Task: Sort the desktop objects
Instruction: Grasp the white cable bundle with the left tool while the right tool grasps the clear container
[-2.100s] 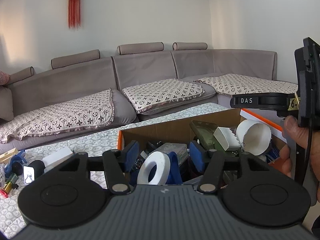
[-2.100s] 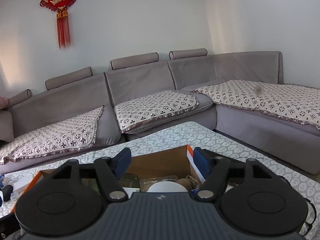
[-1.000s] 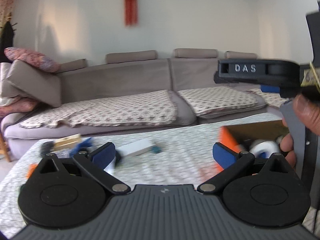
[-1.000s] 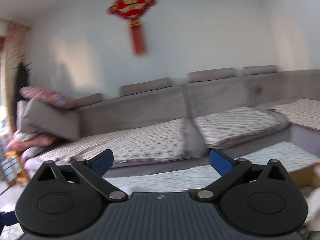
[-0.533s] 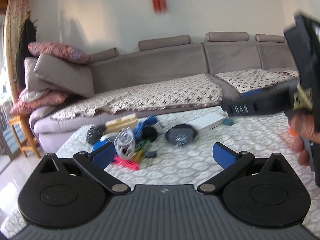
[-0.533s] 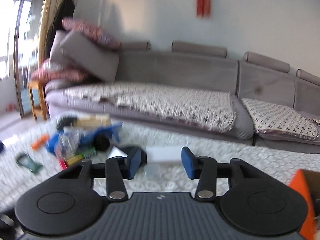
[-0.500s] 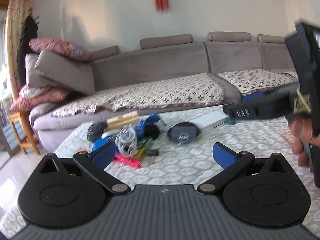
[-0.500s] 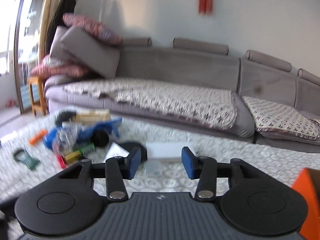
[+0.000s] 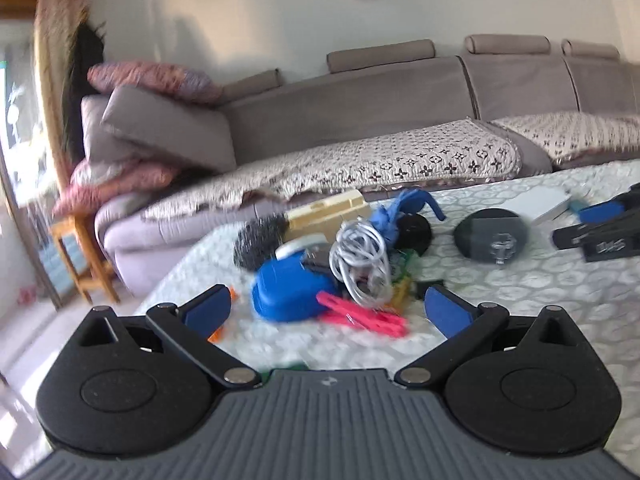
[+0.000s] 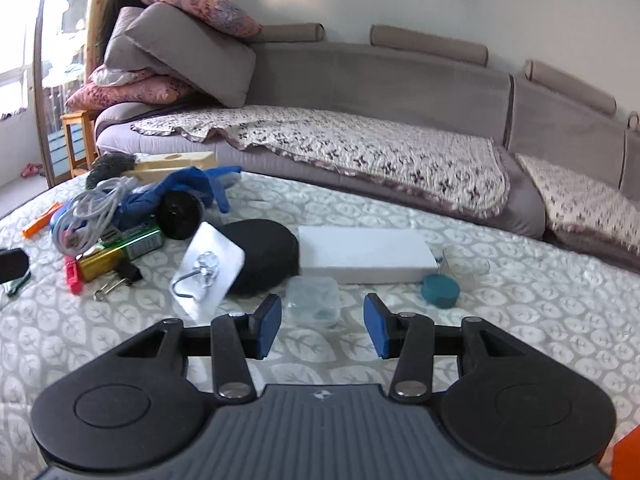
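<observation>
My left gripper (image 9: 326, 310) is wide open and empty above a heap on the table: a blue case (image 9: 290, 290), a white coiled cable (image 9: 360, 258), pink clothespegs (image 9: 362, 316), a wire brush (image 9: 258, 238) and a black round pouch (image 9: 492, 236). My right gripper (image 10: 322, 330) is open and empty, just short of a small clear plastic box (image 10: 314, 306). Beyond it lie a clear adhesive hook (image 10: 208, 270), the black pouch (image 10: 264, 250), a flat white box (image 10: 364, 254) and a teal lid (image 10: 440, 290).
The table (image 10: 540, 312) has a white leaf-pattern cloth. A grey sofa (image 10: 400, 92) runs behind it, with stacked cushions at the left. Batteries and a binder clip (image 10: 120, 278) lie left of the hook. An orange box corner (image 10: 628, 460) shows at the lower right.
Both grippers have swung left from the cardboard box to the heap and dropped closer to the table. My right gripper's jaws narrowed part way; the left stayed wide open.
</observation>
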The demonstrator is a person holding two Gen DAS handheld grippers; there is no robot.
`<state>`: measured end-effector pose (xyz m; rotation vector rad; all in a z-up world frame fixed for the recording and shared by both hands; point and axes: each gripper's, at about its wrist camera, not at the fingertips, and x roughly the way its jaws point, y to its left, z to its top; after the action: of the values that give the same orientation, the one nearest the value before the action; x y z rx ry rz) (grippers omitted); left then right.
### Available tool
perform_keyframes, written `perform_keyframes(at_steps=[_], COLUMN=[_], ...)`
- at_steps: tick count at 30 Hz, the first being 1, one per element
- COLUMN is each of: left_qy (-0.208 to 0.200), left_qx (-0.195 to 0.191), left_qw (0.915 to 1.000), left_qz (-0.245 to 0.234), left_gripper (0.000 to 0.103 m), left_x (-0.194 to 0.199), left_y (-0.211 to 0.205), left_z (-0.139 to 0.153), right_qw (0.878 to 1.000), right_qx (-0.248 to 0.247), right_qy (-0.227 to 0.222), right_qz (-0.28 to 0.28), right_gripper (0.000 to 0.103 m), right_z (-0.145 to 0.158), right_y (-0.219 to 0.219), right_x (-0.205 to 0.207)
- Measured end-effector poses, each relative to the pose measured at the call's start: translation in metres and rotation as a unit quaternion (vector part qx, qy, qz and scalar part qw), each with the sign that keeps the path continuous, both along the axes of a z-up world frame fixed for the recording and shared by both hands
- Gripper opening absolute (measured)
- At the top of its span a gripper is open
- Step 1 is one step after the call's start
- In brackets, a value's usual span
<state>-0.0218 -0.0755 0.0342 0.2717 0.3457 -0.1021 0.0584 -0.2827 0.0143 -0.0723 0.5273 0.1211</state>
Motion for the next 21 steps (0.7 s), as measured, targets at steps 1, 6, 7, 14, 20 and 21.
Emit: perform_keyframes(at_steps=[1, 6, 7, 14, 20, 21], left_qy=[-0.004, -0.005, -0.004, 0.059, 0.071, 0.078], left_qx=[-0.006, -0.019, -0.016, -0.036, -0.046, -0.051], left_qw=[1.0, 0.9996, 0.9997, 0.9975, 0.9963, 0.9954], left_qz=[-0.003, -0.021, -0.019, -0.018, -0.019, -0.021], left_gripper=[0.103, 0.086, 0.086, 0.048, 0.036, 0.027], left_x=[0.001, 0.004, 0.004, 0.007, 0.002, 0.002], left_y=[-0.001, -0.016, -0.018, -0.013, -0.013, -0.011], left_z=[0.002, 0.007, 0.005, -0.001, 0.002, 0.003], right_qw=[1.0, 1.0, 1.0, 1.0, 0.999, 0.999], right_qx=[0.0, -0.008, -0.009, -0.019, -0.009, -0.004], right_qy=[-0.004, -0.001, -0.002, 0.019, 0.033, 0.038], right_qz=[-0.001, 0.005, 0.003, -0.001, -0.009, -0.005], right_gripper=[0.044, 0.044, 0.044, 0.044, 0.032, 0.031], right_z=[0.0, -0.002, -0.002, -0.005, -0.007, -0.008], right_y=[0.002, 0.012, 0.014, 0.017, 0.013, 0.012], right_x=[0.003, 0.016, 0.018, 0.024, 0.028, 0.028])
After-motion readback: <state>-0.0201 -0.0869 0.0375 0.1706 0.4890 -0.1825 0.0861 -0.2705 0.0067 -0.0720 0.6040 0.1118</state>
